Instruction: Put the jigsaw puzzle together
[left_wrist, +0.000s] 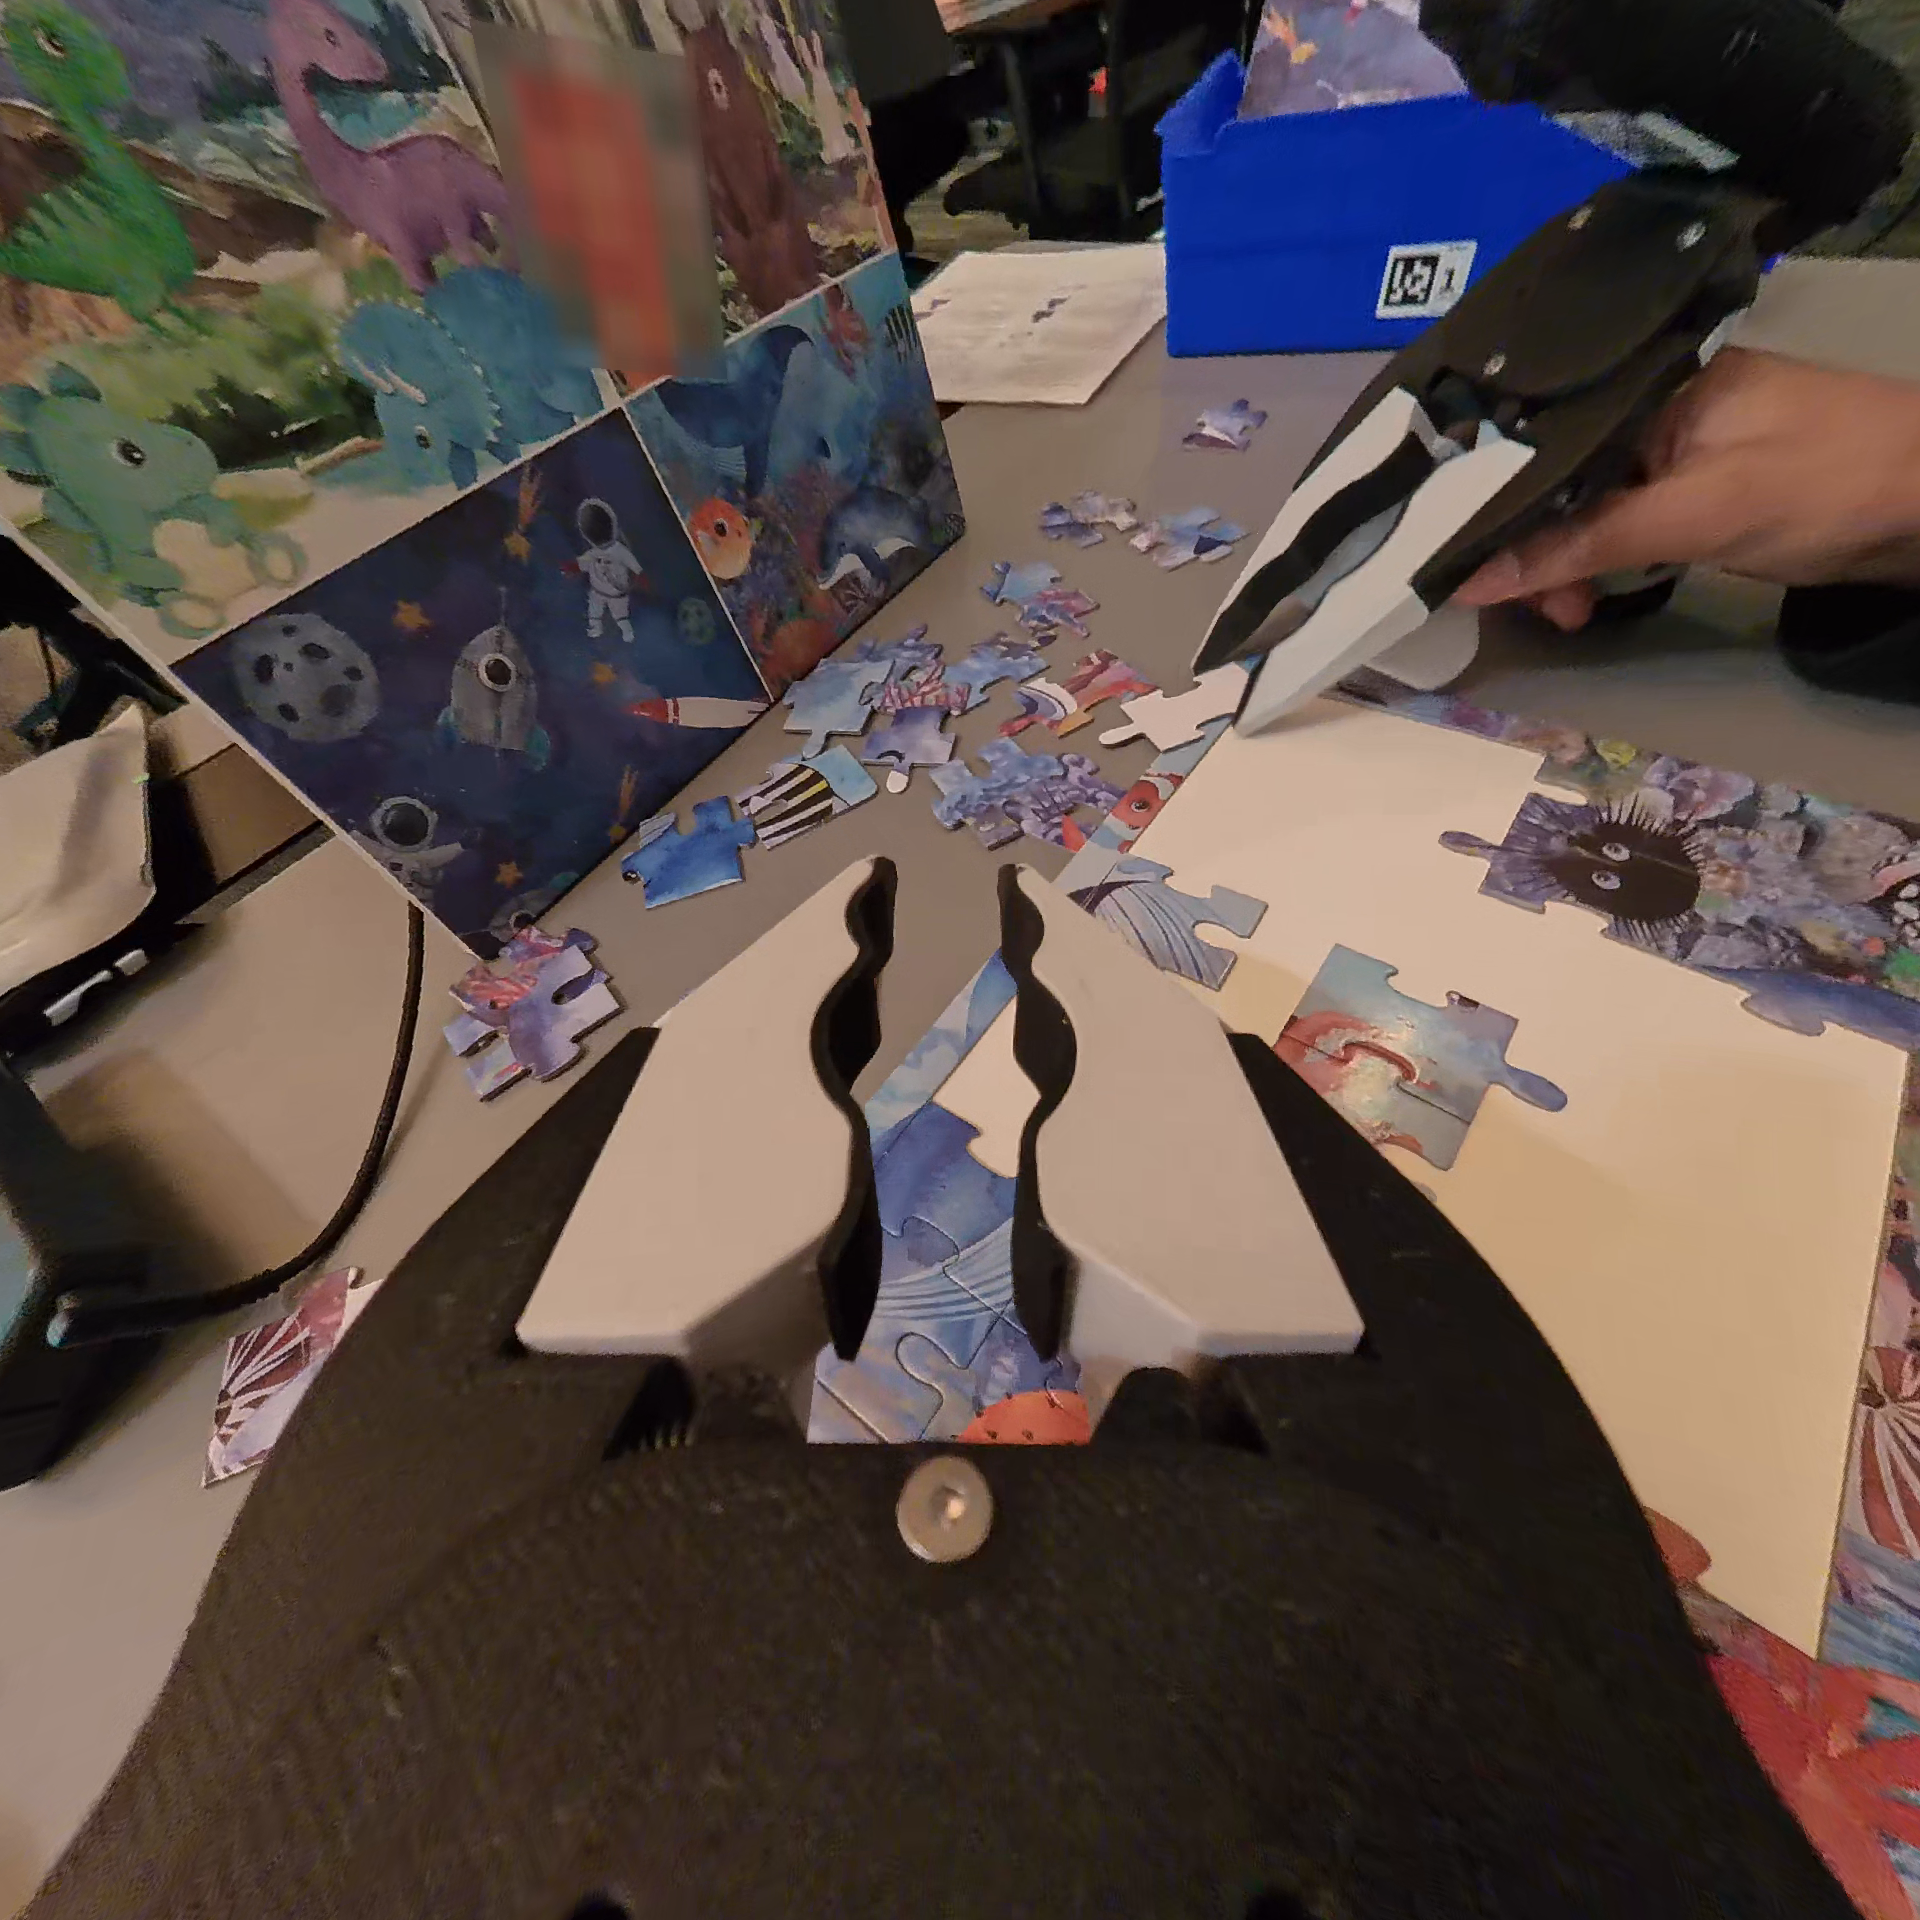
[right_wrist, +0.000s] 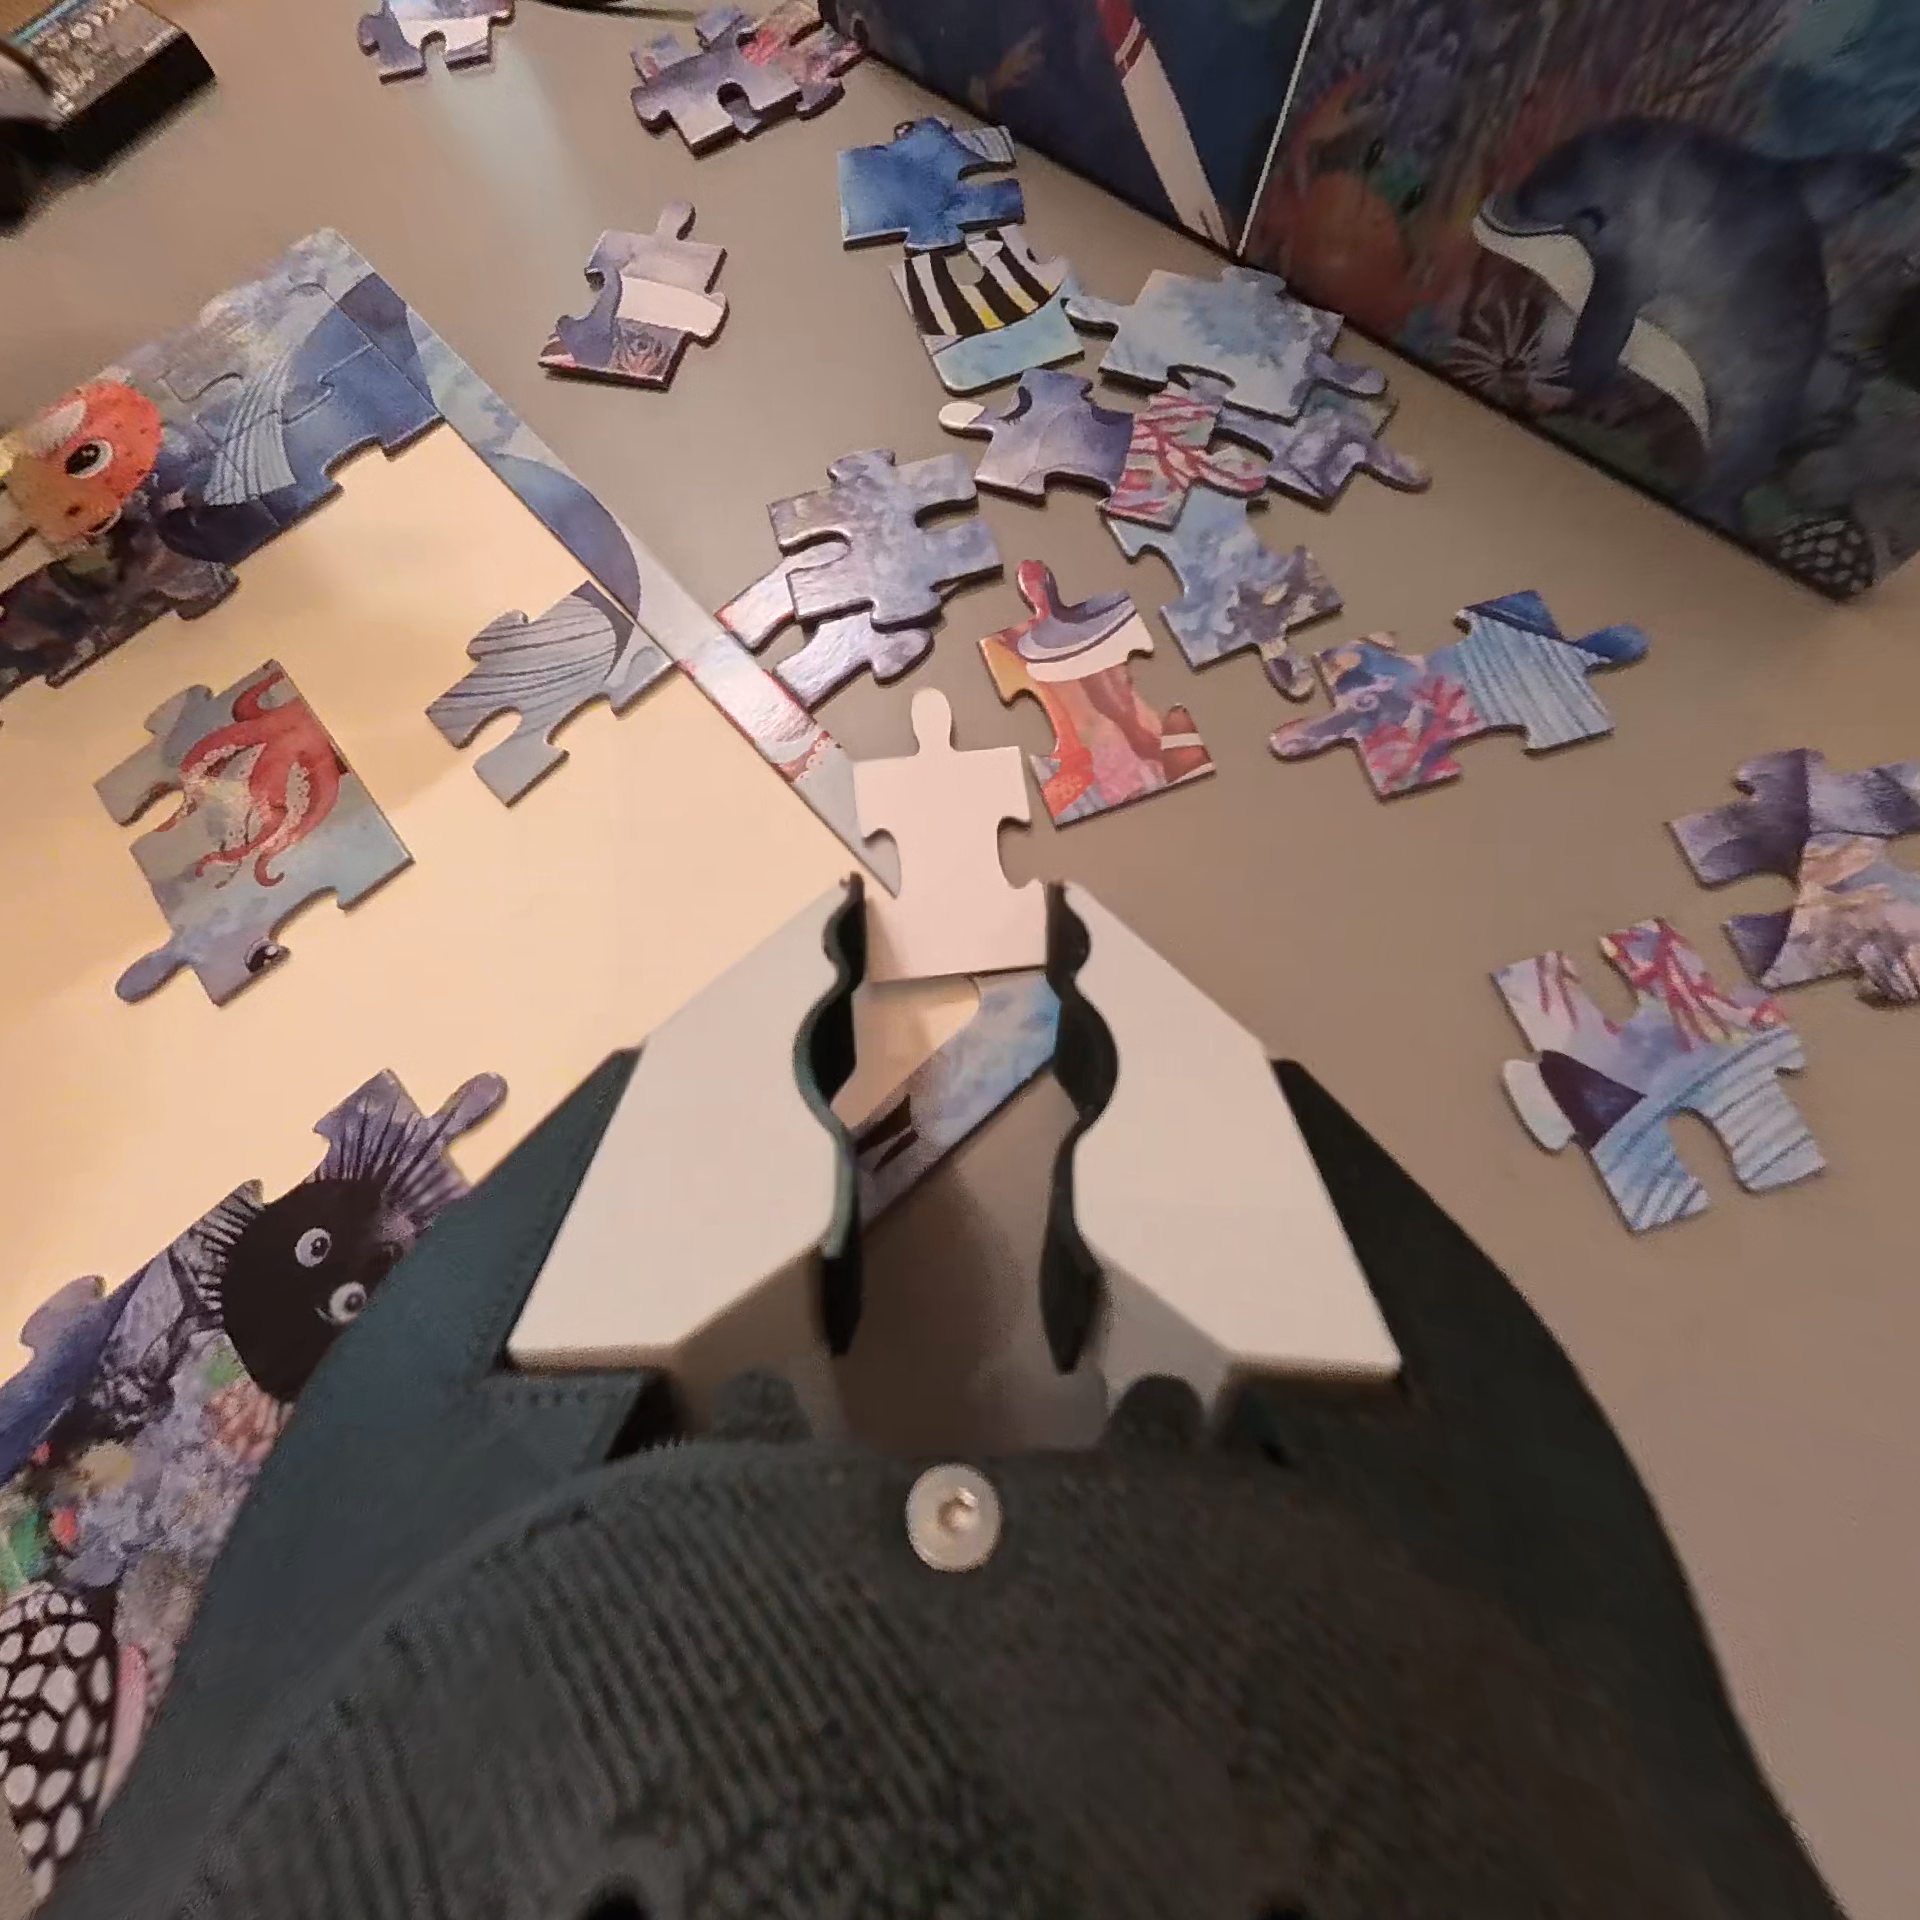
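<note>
A white, face-down puzzle piece (right_wrist: 951, 847) is gripped at its near edge between the fingertips of the right gripper (right_wrist: 951, 899), its single knob pointing away from the camera; in the left wrist view the same piece (left_wrist: 1179, 712) is seen lying low at the far corner of the puzzle tray (left_wrist: 1351, 831), held by the right gripper (left_wrist: 1242, 686), whose handle is held by a person's hand (left_wrist: 1725, 488). The jaws of the left gripper (left_wrist: 940, 883) are seen parted with a narrow gap and nothing between them, and it is held over the near left border of the tray, where blue whale-patterned pieces are already joined. The cream tray floor (right_wrist: 364, 935) is only partly filled: an assembled strip with a black sea urchin (right_wrist: 301, 1288) is seen along one side, an orange pufferfish section (right_wrist: 94, 457) at the far left corner, and an octopus piece (right_wrist: 244, 821) and a striped blue piece (right_wrist: 545, 686) lie loose on the bare floor. A scatter of loose pieces (right_wrist: 1143, 499) is spread face up on the grey table (right_wrist: 1351, 1039) between the tray and an upright picture box (right_wrist: 1610, 260) showing a whale. In the left wrist view, a space-themed box panel (left_wrist: 468, 675), a dinosaur picture (left_wrist: 208, 291), a blue bin (left_wrist: 1351, 229), a sheet of paper (left_wrist: 1039, 322) and a black cable (left_wrist: 384, 1122) are also seen.
</note>
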